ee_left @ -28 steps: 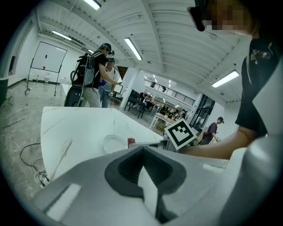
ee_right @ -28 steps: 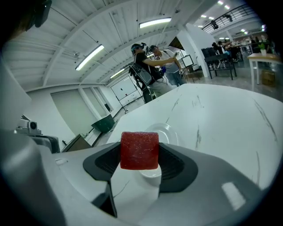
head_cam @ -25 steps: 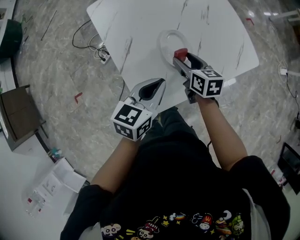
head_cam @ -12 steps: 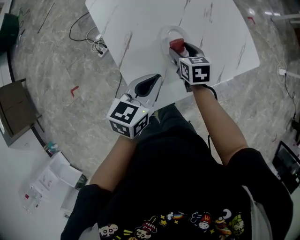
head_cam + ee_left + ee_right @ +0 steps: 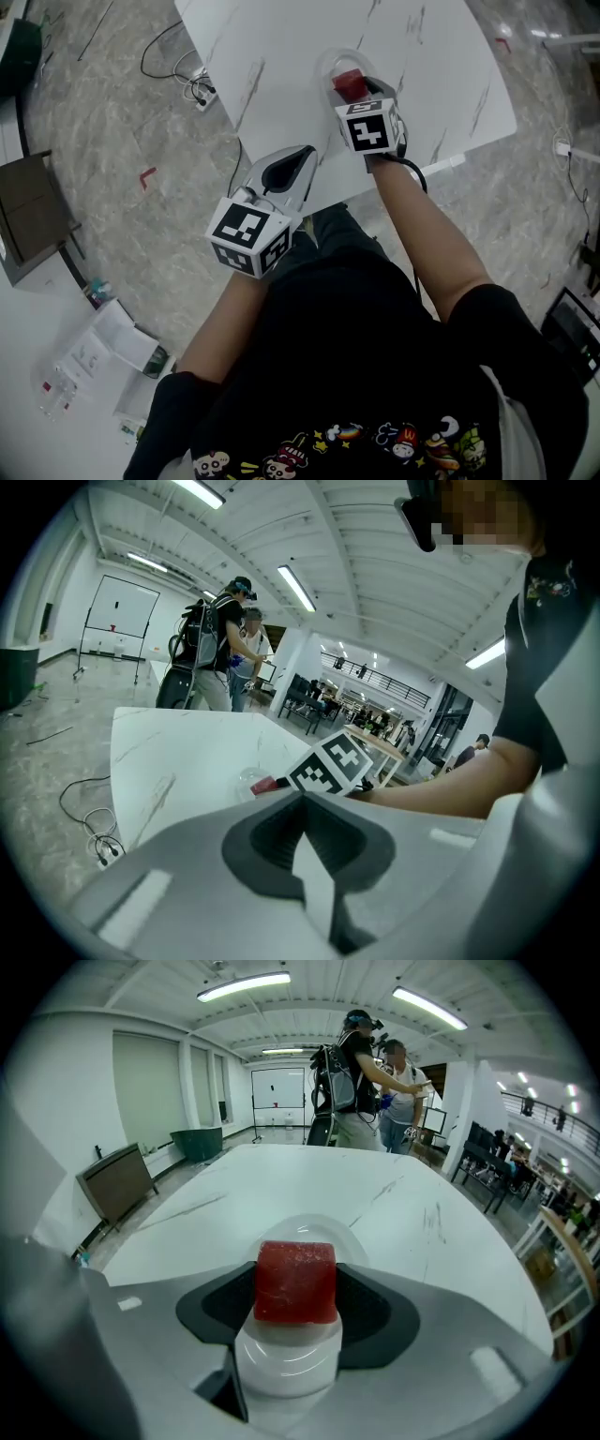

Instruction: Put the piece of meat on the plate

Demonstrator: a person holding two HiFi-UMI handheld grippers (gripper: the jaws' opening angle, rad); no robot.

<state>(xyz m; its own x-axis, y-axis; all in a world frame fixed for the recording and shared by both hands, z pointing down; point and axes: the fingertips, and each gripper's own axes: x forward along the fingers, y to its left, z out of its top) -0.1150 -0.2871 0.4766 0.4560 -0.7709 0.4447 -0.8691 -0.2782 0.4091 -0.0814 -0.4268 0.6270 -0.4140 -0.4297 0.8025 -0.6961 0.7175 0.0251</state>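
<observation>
The right gripper (image 5: 295, 1321) was closed on the piece of meat (image 5: 295, 1282), a red block pinched on both sides between the dark pads. It was held right over the clear plate (image 5: 327, 67), which sat on the white marbled table (image 5: 281, 47) toward the person's side of the tabletop. In the right gripper view the plate's round rim showed behind the meat and its glossy surface showed below it. Whether the meat was already touching the plate could not be told from any view. The left gripper (image 5: 302, 161) was empty, with its jaws brought together and nothing between them. It hung over the near edge of the table, off to the left of the plate and clear of it. Its view looked across the tabletop toward the marker cube on the right gripper, with the meat and plate just beyond. On the grey floor to the left of the table lay a power strip (image 5: 200, 91) with looping black cables. Two people (image 5: 367, 1068) stood at the far end of the table.
</observation>
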